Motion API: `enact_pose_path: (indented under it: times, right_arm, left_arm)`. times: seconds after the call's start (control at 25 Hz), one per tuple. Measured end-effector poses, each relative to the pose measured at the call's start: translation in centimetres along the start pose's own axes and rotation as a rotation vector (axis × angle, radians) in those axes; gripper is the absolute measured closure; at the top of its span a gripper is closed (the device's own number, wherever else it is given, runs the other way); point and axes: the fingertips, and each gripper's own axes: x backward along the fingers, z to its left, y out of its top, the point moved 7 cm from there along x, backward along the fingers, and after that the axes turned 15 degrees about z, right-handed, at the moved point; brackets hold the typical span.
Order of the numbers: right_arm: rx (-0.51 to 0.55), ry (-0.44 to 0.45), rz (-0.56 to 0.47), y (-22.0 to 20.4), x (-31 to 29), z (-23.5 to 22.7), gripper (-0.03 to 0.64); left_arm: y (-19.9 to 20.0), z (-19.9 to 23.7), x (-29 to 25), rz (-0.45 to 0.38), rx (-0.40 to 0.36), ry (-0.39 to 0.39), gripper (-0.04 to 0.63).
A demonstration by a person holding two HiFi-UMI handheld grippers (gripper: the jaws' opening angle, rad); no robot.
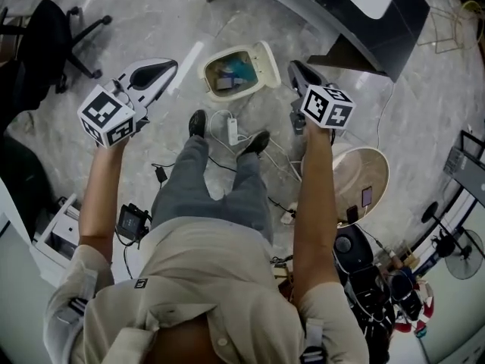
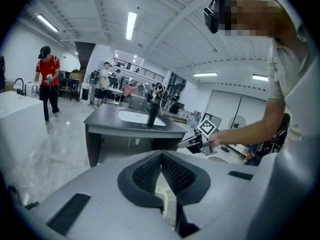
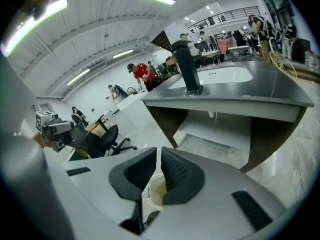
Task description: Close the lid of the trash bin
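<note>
A: Tongs?
B: Left gripper (image 2: 161, 154) pads together, empty. Right gripper (image 3: 156, 151) same, holding nothing.
A: Trash bin (image 1: 204, 73)?
B: On the floor (image 1: 151, 14) ahead of the person's shoes, between the 2 grippers in head view. Lid (image 1: 267, 54) open, tipped back.

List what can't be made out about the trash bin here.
1. Trash bin contents: head view, too small and blurred to name.
2. Lid hinge: head view, too small to see.
3. Trash bin in the right gripper view: the right gripper covers all but a pale sliver.
</note>
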Motion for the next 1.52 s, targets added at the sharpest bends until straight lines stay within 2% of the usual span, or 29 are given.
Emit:
enact_pose_path:
  times: [0.36, 0.88, 1.12, 1.52]
  right_arm:
    - [-0.085, 0.002, 0.093, -4.3, -7.2, -3.6, 0.589]
    - [-0.188, 0.033, 0.124, -7.2, -11.9, -6.7, 0.589]
    - [-0.187, 0.072, 0.124, -7.9, -12.5, -5.9, 0.589]
    - [-0.130, 0.140, 0.216, -9.5, -15.6, -1.4, 0.589]
  left_arm:
    - [-4.5, 1.5, -1.8, 0.041, 0.062, -0.012, 0.578]
    - [-8.6, 3.6, -3.3, 0.073, 0.113, -0.023, 0.578]
    - [-9.5, 4.1, -3.1, 0.077, 0.127, -0.022, 0.578]
    - [-11.1, 5.7, -2.0, 0.063, 0.155, -0.007, 0.578]
